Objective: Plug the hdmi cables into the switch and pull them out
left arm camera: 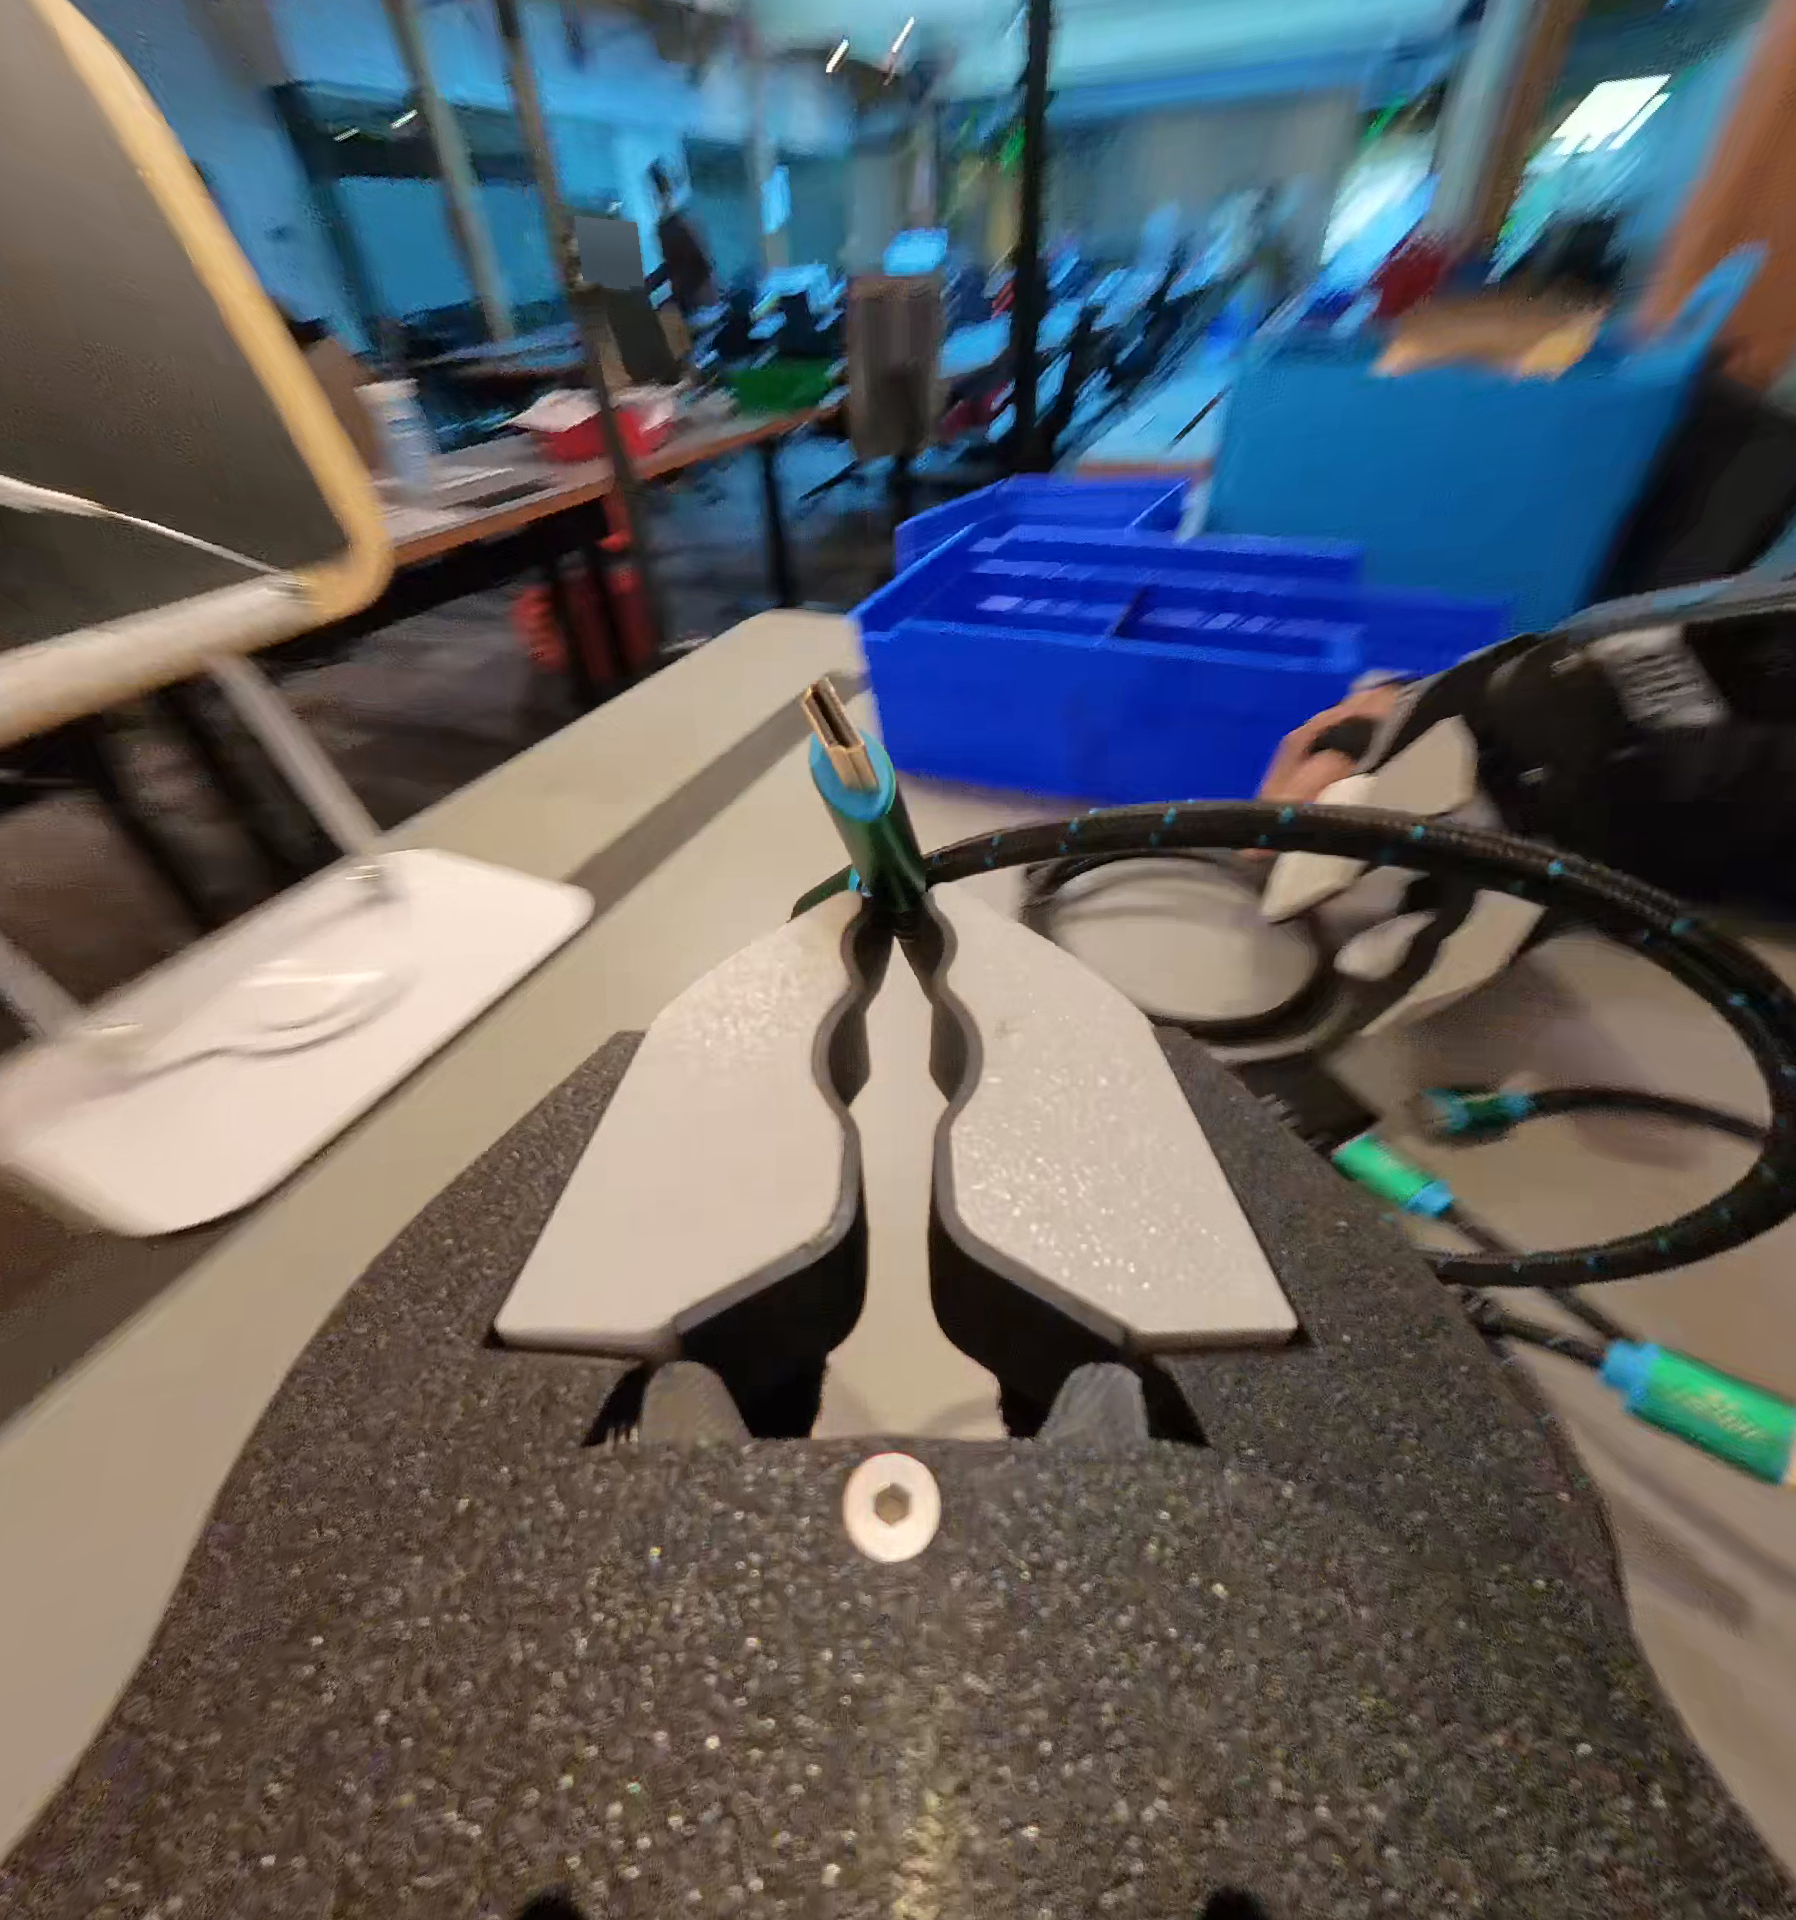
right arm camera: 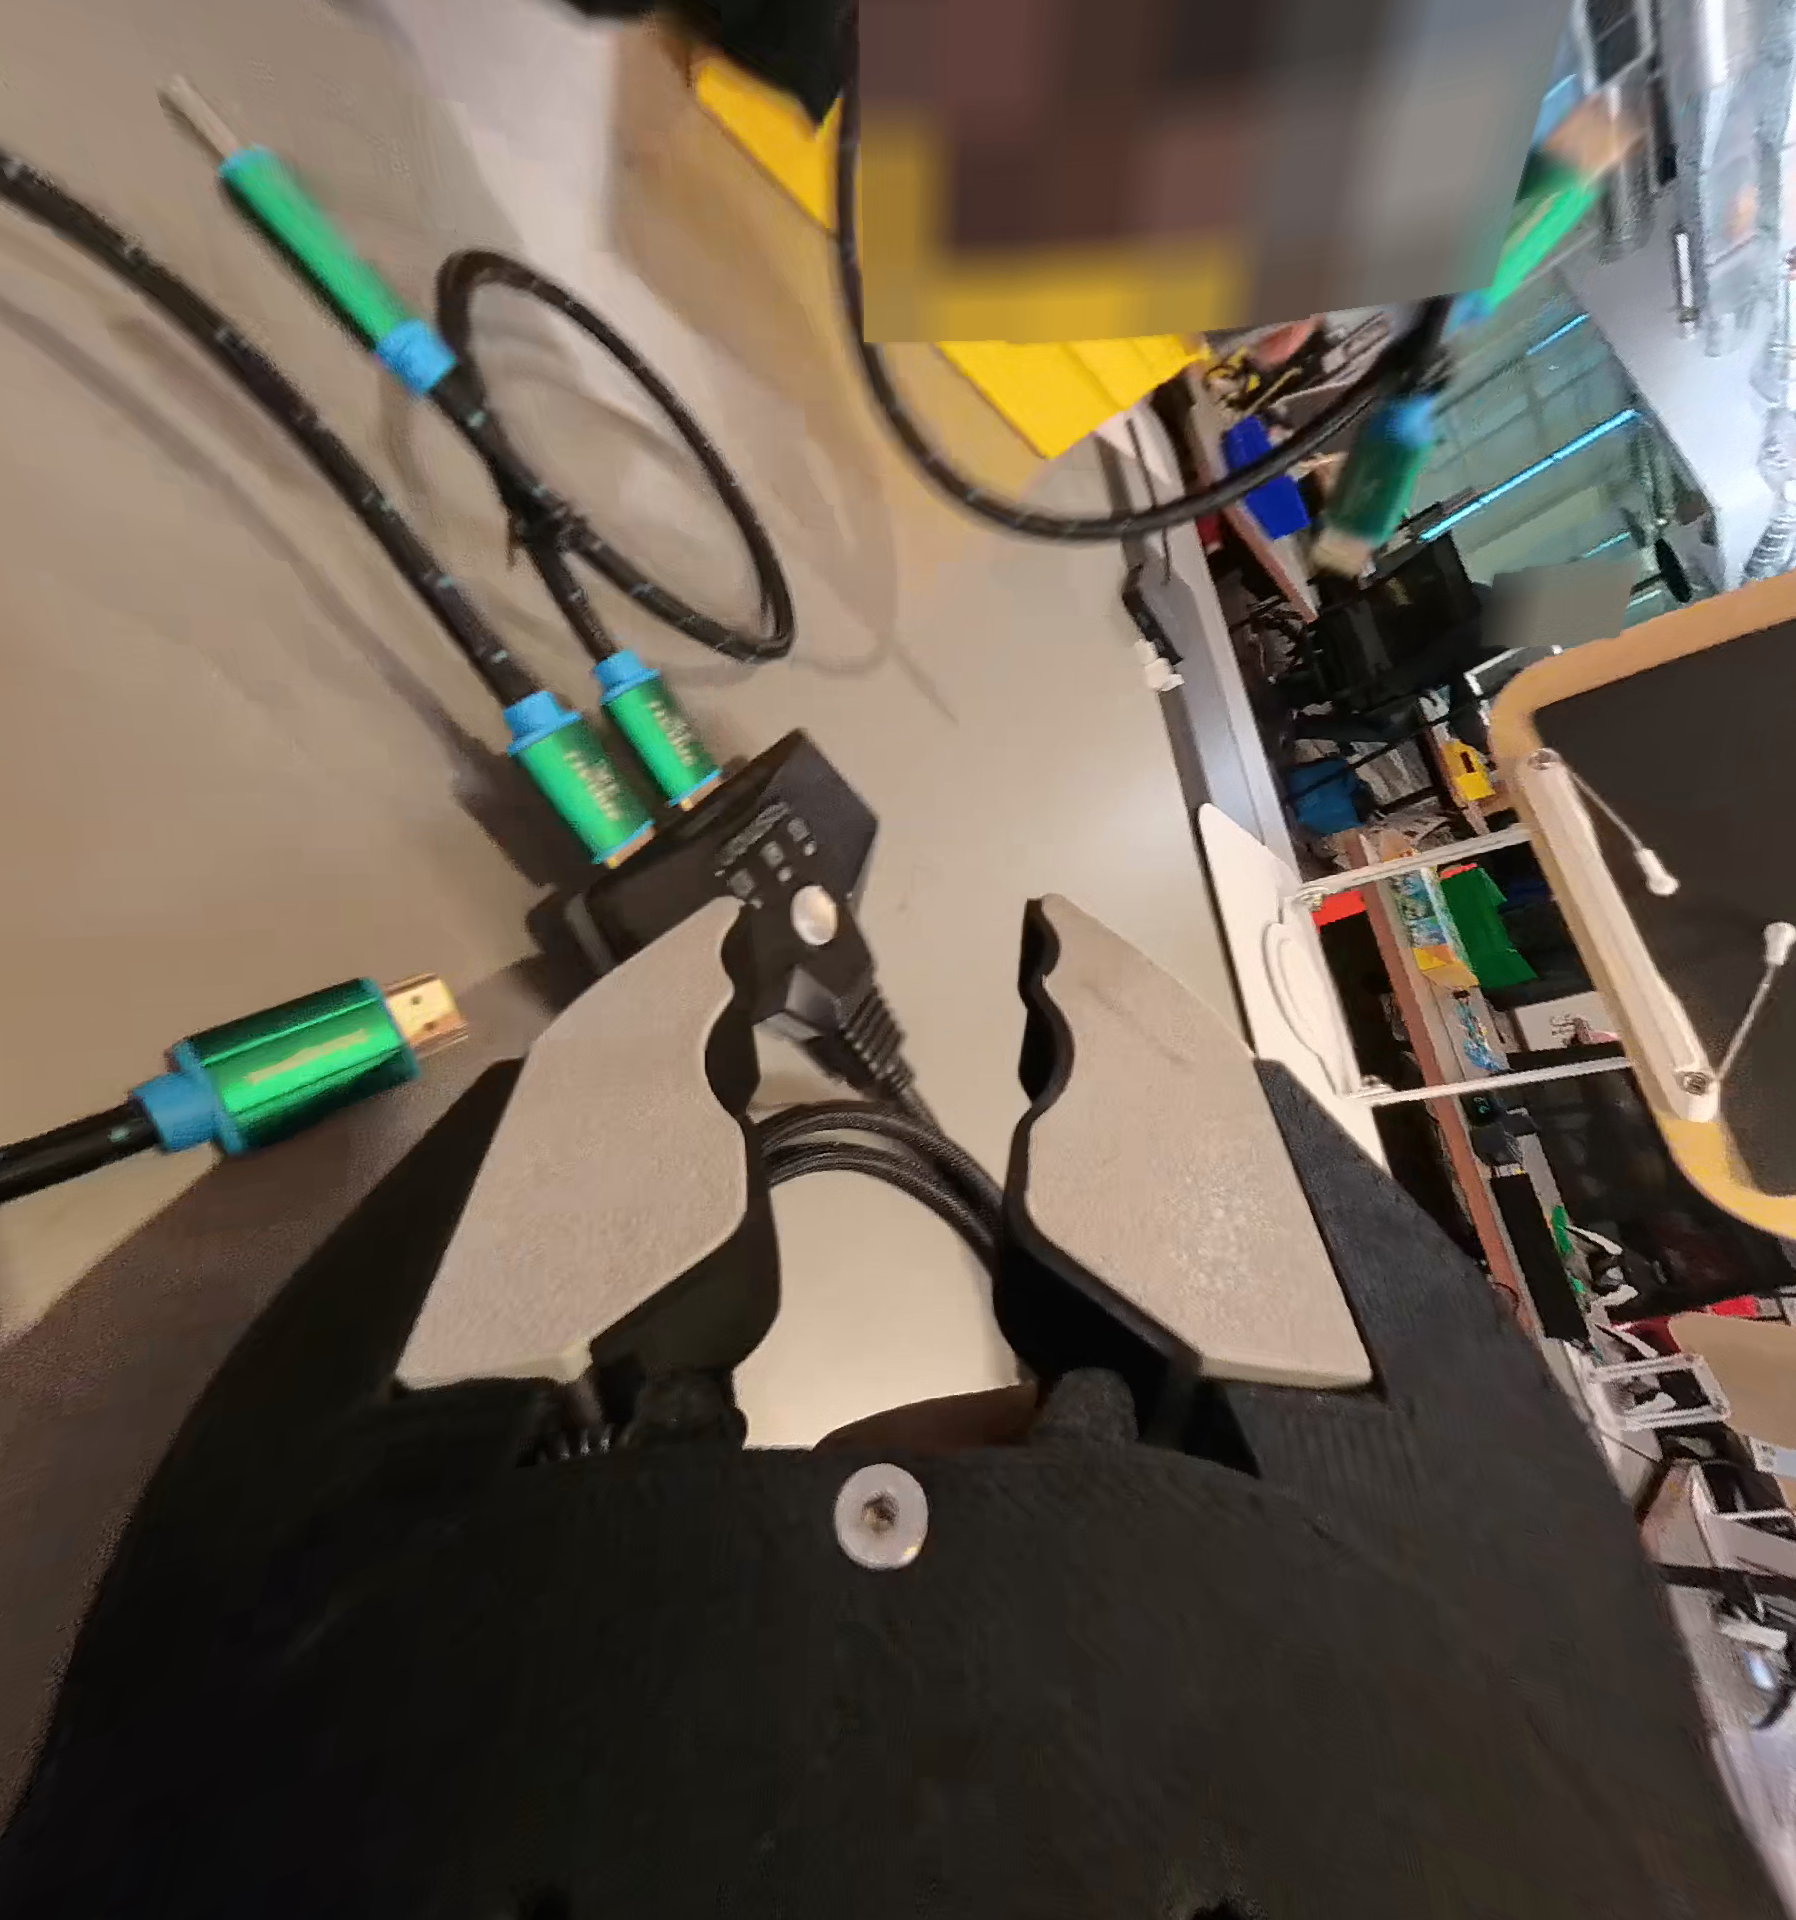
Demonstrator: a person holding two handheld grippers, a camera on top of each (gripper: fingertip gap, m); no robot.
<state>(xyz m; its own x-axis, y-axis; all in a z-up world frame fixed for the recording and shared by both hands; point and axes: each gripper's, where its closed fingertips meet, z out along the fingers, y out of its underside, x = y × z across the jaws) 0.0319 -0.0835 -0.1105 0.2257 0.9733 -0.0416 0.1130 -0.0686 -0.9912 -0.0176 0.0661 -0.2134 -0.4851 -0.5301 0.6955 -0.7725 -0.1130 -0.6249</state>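
Note:
My left gripper point(left arm camera: 899, 920) is shut on a green HDMI plug point(left arm camera: 868, 821), held above the table with its metal tip pointing up; its braided black cable point(left arm camera: 1704, 966) loops off to the right. The same plug hangs in the air in the right wrist view point(right arm camera: 1377, 478). My right gripper point(right arm camera: 878, 925) is open over the black switch point(right arm camera: 800, 821), whose near end and tail cable point(right arm camera: 873, 1039) lie between the fingers. Two green plugs point(right arm camera: 582, 779) point(right arm camera: 660, 743) sit in the switch's far side. Two loose plugs point(right arm camera: 291, 1060) point(right arm camera: 322, 249) lie on the table.
The grey table point(right arm camera: 1029, 727) also carries coiled black cable point(right arm camera: 665, 499). Blue bins point(left arm camera: 1112, 665) stand at the far edge. A dark board with a wooden rim point(left arm camera: 94, 312) on a white base point(left arm camera: 281, 1018) stands at the table's left side. My right gripper shows in the left wrist view point(left arm camera: 1393, 904).

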